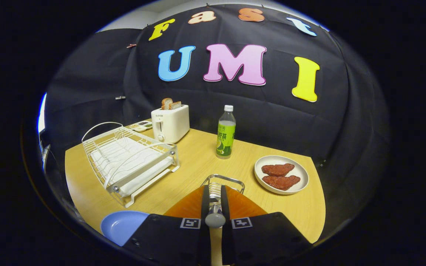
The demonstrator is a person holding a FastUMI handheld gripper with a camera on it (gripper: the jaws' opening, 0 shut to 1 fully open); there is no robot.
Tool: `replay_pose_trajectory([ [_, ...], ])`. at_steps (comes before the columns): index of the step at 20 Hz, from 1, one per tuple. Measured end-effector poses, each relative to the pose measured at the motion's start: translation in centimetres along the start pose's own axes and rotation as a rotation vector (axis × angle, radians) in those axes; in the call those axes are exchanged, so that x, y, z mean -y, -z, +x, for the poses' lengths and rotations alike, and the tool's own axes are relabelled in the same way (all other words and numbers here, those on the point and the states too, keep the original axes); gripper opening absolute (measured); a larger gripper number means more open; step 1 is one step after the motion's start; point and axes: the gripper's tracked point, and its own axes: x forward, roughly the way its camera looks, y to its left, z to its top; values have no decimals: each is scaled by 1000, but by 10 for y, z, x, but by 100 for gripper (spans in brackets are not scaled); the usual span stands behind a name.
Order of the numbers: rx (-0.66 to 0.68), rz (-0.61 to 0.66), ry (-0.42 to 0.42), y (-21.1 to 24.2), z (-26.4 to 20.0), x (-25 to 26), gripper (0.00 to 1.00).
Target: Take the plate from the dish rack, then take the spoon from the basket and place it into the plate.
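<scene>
My gripper [215,201] is shut on the spoon [215,218]. Its metal neck is pinched between the two black fingers and its pale handle runs back toward me. The fingertips sit right at the small wire basket [223,181], which stands just ahead of them on the wooden table. The blue plate [122,224] lies flat on the table beside the left finger, near the table's front edge. The white wire dish rack [131,162] stands beyond the plate, with no dishes in it.
A white plate with two brown patties [281,174] lies ahead to the right of the basket. A green drink bottle [226,135] stands beyond the basket. A white toaster with bread [170,122] is behind the rack.
</scene>
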Motion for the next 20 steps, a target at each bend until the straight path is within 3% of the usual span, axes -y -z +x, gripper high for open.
replay_pose_trajectory([
  [6,46,28,-21,-46,-30,4,15],
  [11,98,62,-111,-82,-67,-20,15],
  [20,17,56,-287,-37,-98,-84,15],
])
